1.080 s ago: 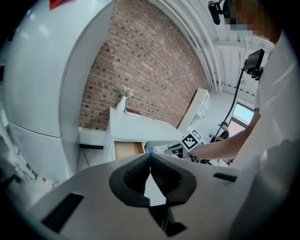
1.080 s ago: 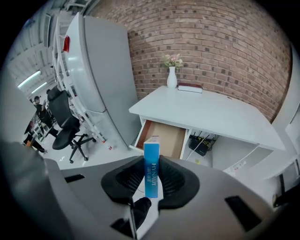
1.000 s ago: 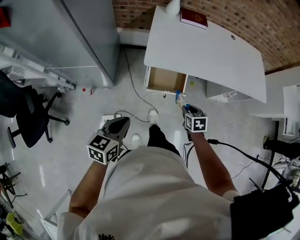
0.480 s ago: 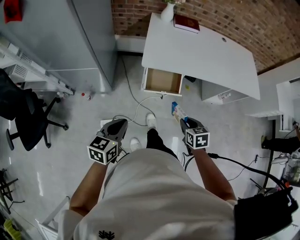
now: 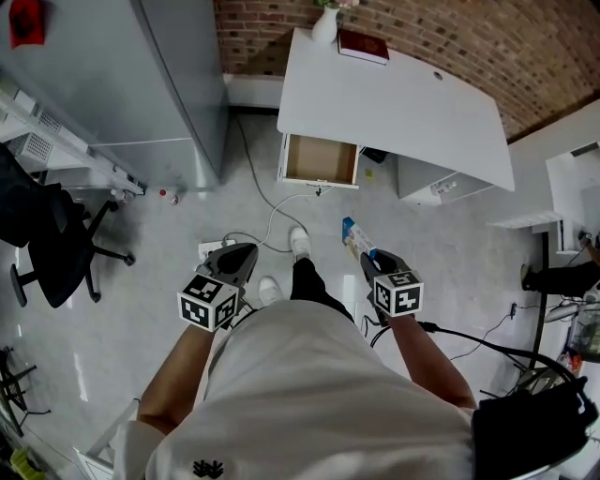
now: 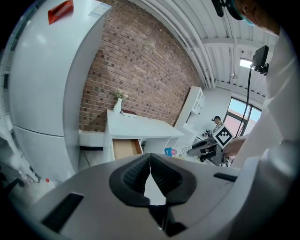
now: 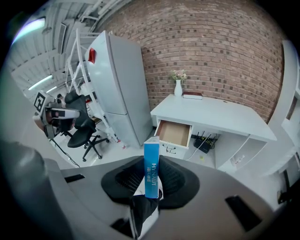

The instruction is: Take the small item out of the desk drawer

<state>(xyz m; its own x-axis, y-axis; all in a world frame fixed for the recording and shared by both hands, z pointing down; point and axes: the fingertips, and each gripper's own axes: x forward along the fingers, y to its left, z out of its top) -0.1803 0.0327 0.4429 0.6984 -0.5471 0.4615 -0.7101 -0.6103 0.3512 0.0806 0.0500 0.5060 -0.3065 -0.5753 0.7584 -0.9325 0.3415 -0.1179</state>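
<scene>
A small blue box stands upright between the pads of my right gripper, which is shut on it. In the head view the blue box sticks out ahead of the right gripper, held over the floor well short of the desk. The white desk has its wooden drawer pulled open, and the drawer shows bare wood inside. My left gripper hangs at the person's left side, jaws closed with nothing between them.
A grey refrigerator stands left of the desk. A black office chair is at the far left. Cables and a power strip lie on the floor. A vase and a red book sit on the desk.
The person has stepped back from the desk: the right gripper with the blue box has drawn away from the open drawer toward the body. The left gripper stays at the side.
</scene>
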